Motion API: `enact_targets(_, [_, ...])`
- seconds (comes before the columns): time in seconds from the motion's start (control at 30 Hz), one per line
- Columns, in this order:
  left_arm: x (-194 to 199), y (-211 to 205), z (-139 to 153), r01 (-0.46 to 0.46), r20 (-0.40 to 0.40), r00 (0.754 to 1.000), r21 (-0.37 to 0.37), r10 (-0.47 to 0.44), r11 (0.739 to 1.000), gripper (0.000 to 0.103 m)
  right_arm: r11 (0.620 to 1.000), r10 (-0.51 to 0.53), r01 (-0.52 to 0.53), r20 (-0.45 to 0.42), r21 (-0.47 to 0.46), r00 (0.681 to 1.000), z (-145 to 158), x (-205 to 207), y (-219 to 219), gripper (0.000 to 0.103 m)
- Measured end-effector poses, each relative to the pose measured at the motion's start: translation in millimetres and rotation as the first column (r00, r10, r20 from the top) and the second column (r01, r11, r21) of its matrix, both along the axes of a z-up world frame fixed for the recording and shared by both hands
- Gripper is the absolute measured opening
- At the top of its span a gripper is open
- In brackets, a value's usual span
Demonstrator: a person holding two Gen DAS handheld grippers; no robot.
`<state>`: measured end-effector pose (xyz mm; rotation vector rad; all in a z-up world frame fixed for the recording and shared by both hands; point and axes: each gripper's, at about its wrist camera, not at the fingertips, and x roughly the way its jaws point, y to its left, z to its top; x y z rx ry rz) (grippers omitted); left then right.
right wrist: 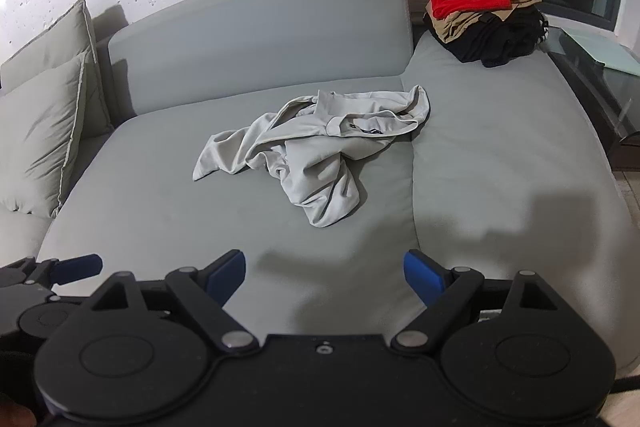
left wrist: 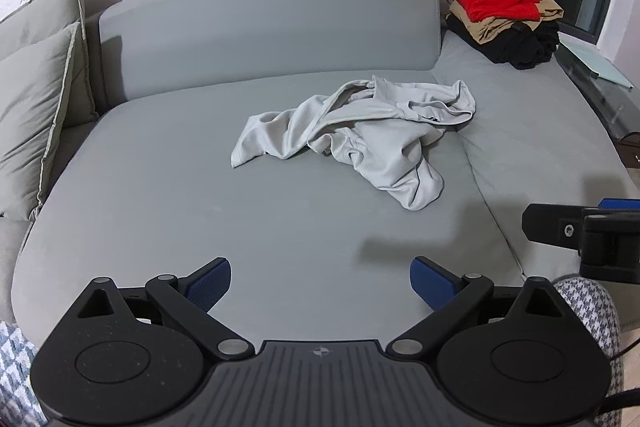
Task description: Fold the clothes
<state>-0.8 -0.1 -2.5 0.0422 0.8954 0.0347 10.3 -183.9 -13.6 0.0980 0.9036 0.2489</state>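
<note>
A crumpled light grey garment (left wrist: 360, 135) lies in a heap near the middle of the grey sofa seat (left wrist: 200, 219); it also shows in the right wrist view (right wrist: 316, 151), with a dark label at its collar. My left gripper (left wrist: 320, 283) is open and empty, held near the seat's front edge, well short of the garment. My right gripper (right wrist: 324, 277) is open and empty too, beside the left one, which shows at the left edge of the right wrist view (right wrist: 60, 273). The right gripper shows at the right edge of the left wrist view (left wrist: 592, 231).
A stack of folded clothes, red on top of tan and black (left wrist: 504, 15), sits at the seat's back right corner (right wrist: 484, 7). Grey cushions (left wrist: 36, 99) lean at the left. The backrest (left wrist: 272, 27) runs behind. A glass side table (left wrist: 600, 79) stands at right.
</note>
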Motion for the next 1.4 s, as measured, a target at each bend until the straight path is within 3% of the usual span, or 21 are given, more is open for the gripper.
enact_targets(0.63, [-6.8,0.3,-21.7,-0.004,0.007,1.000,0.001,0.004,1.000,0.098,1.000,0.003,-0.003,0.009,-0.002,1.000,1.1,1.3,0.7,0.092])
enact_targets(1.4, [-4.1,2.8,-13.2,-0.024,-0.026,0.999,0.002,0.024,1.000,0.098,1.000,-0.001,0.001,0.010,-0.002,1.000,0.8,-0.1,-0.5,0.097])
